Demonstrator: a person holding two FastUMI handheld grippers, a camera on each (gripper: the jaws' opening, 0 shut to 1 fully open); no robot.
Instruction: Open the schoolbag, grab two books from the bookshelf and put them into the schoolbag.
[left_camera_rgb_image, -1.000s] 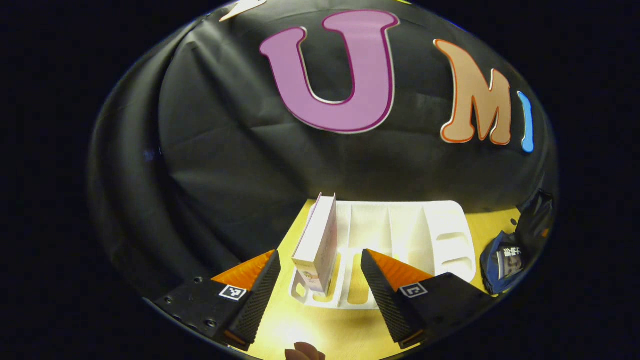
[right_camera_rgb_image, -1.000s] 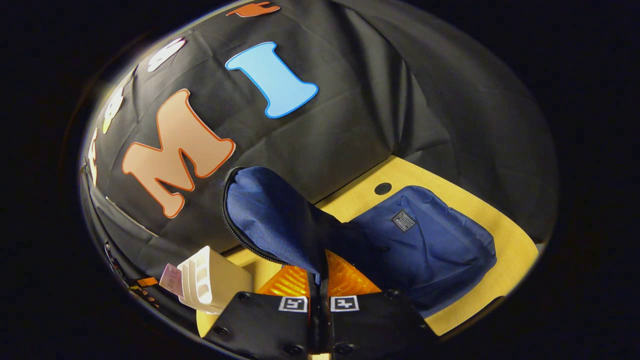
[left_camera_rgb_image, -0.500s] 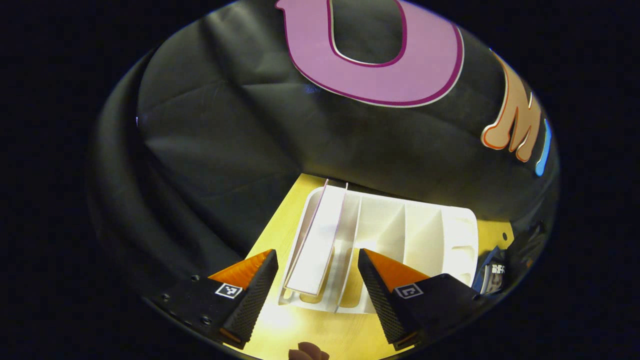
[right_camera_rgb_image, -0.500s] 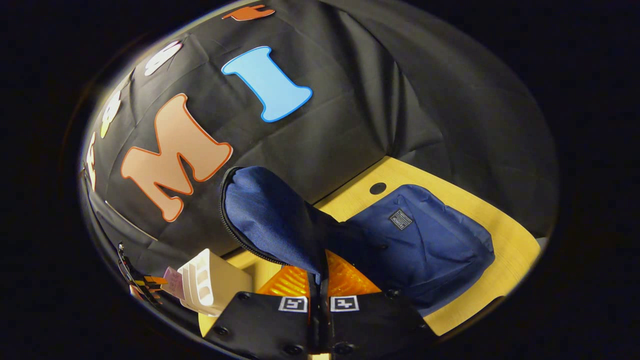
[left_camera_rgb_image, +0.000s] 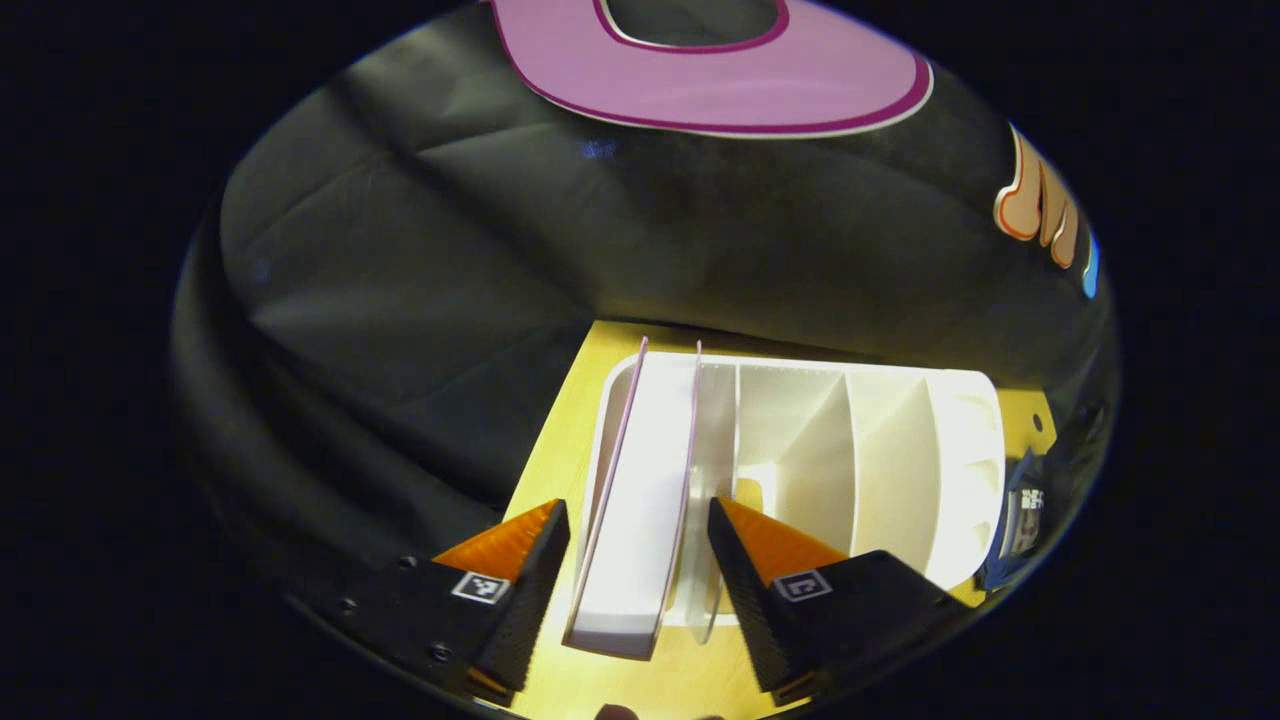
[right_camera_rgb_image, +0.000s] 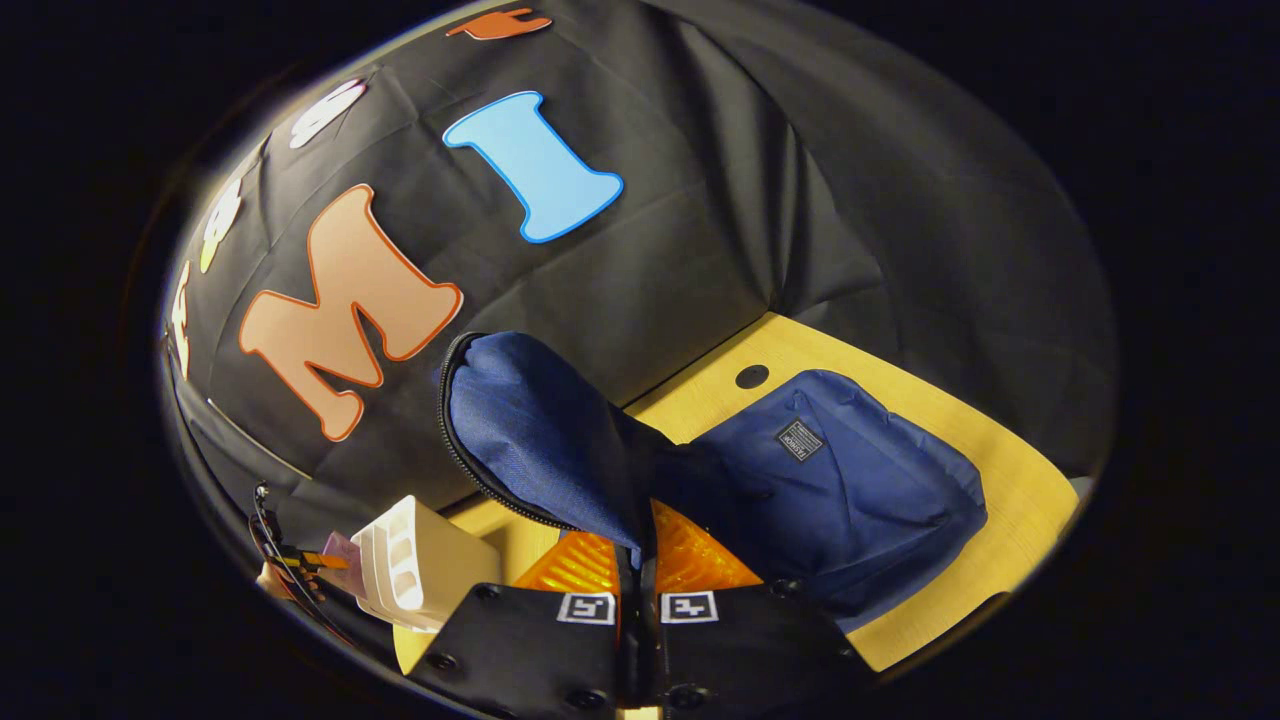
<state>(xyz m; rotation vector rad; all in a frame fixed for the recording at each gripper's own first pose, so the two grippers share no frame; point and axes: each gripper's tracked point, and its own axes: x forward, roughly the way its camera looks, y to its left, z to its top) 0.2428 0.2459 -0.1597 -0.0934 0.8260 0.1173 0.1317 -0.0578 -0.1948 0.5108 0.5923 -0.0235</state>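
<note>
Yellow table (left_camera_rgb_image: 560, 440) — book (left_camera_rgb_image: 640, 500) between spread left gripper (left_camera_rgb_image: 632, 590) jaws, untouched.

book (left_camera_rgb_image: 640, 500) flanked by narrow gaps, bookshelf (left_camera_rgb_image: 900, 470) divider close right, other slots free

Left gripper (left_camera_rgb_image: 632, 575) held wide open, pointing forward and down, one finger (left_camera_rgb_image: 525, 590) on each side of an upright book (left_camera_rgb_image: 640, 510), both fingers clear of its covers with a small gap on either side. Seen far off at the lower left edge of the right gripper view too, small and blurred. Right gripper (right_camera_rgb_image: 638, 560) clamped shut, fingers pressed together on the edge of a bag flap (right_camera_rgb_image: 540, 440), flap lifted and standing up from between the fingertips. Right gripper aimed forward and slightly down, level across its two fingers.
</note>
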